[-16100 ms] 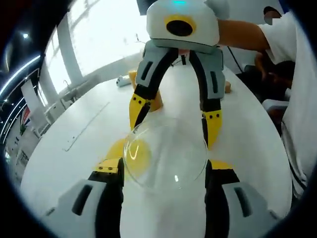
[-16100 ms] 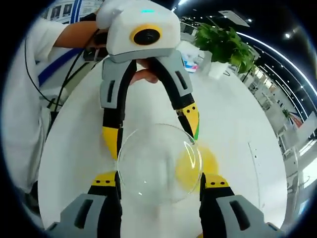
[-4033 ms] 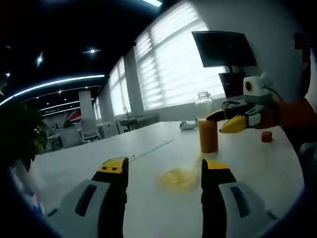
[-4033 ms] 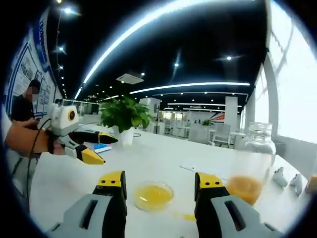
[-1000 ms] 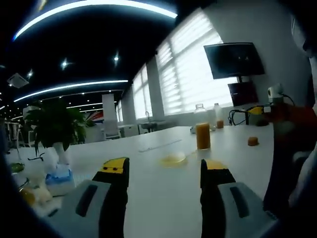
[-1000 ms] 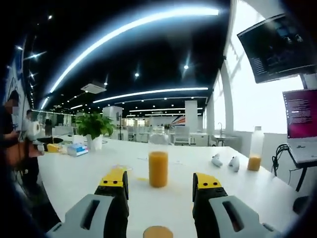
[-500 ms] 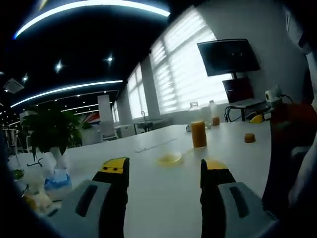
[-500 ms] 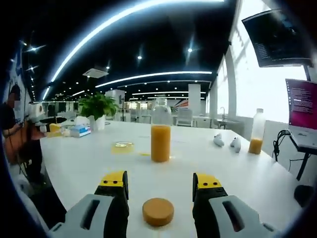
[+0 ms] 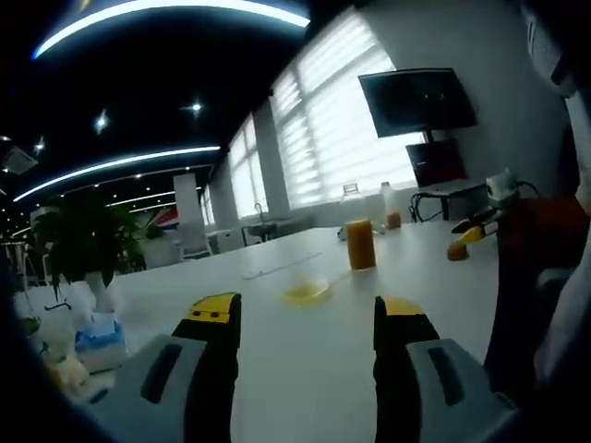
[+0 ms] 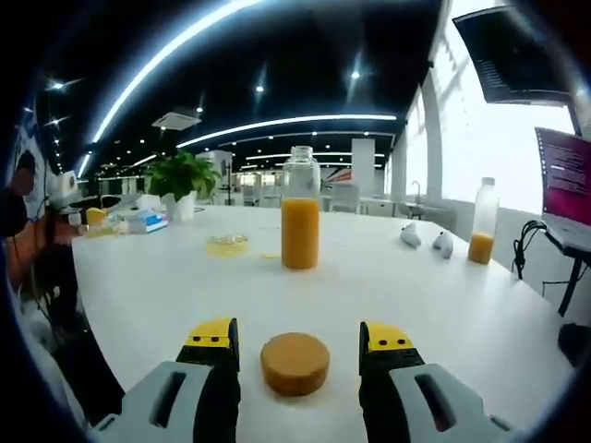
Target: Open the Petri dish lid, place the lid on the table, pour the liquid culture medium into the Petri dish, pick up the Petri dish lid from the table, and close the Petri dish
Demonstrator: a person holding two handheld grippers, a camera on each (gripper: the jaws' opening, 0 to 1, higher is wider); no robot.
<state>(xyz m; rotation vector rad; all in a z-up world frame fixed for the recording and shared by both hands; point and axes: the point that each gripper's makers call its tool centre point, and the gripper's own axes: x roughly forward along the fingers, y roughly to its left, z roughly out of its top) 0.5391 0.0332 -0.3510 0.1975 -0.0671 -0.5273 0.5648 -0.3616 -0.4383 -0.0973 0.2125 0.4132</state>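
Petri dish (image 10: 227, 244) is sitting closed, holding yellow medium, left of the bottle (image 10: 300, 221); both grippers (image 9: 302, 309) (image 10: 297, 332) are gaping empty.

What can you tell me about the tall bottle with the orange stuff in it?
The bottle is clear, like glass, and stands upright on the white table. Orange liquid fills about the lower two thirds; the top part and neck are empty, and no cap is on it. Nothing touches it but the table. The round orange-brown cap lies well apart from it, between the jaws of the right hand-held gripper.
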